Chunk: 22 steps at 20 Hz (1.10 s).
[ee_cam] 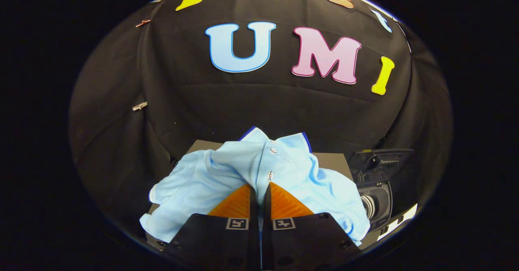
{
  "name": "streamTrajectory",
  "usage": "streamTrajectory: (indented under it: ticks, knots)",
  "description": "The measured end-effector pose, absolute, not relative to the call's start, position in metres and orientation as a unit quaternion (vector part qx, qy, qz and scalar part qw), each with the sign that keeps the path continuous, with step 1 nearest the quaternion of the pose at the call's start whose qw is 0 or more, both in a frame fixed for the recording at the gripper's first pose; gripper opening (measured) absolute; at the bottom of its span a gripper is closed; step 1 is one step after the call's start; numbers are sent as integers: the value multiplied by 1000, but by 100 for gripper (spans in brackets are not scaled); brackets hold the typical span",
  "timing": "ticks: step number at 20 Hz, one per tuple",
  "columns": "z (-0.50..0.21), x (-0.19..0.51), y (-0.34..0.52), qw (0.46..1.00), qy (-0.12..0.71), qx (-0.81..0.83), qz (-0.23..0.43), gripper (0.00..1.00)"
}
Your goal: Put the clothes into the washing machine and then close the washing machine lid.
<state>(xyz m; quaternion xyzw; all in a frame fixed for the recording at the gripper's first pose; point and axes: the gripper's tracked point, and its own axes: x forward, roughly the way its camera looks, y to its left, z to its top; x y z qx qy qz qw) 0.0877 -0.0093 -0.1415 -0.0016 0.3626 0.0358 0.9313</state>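
The gripper [259,190] fingers are pinching the light blue shirt [227,169] above the tabletop [330,161]; the washing machine [377,200] is waiting open just beside, so loading and lid-closing seemingly remain.

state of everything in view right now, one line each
gripper: fingers nearly together, pinching a fold of the shirt by its button placket
light blue shirt: crumpled, collar up, spread over the grey surface
grey surface: mostly covered by the shirt
washing machine: beside the surface; lid open, standing up
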Motion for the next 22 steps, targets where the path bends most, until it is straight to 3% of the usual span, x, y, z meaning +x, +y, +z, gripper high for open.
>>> streamTrajectory:
  ticks: [12, 16, 22]
  knots:
    - [-74, 79, -72, 943, 304, 13, 133, 7]
    - [-64, 74, -136, 937, 306, 34, 166, 7]
    - [-68, 87, -266, 930, 324, 73, 156, 7]
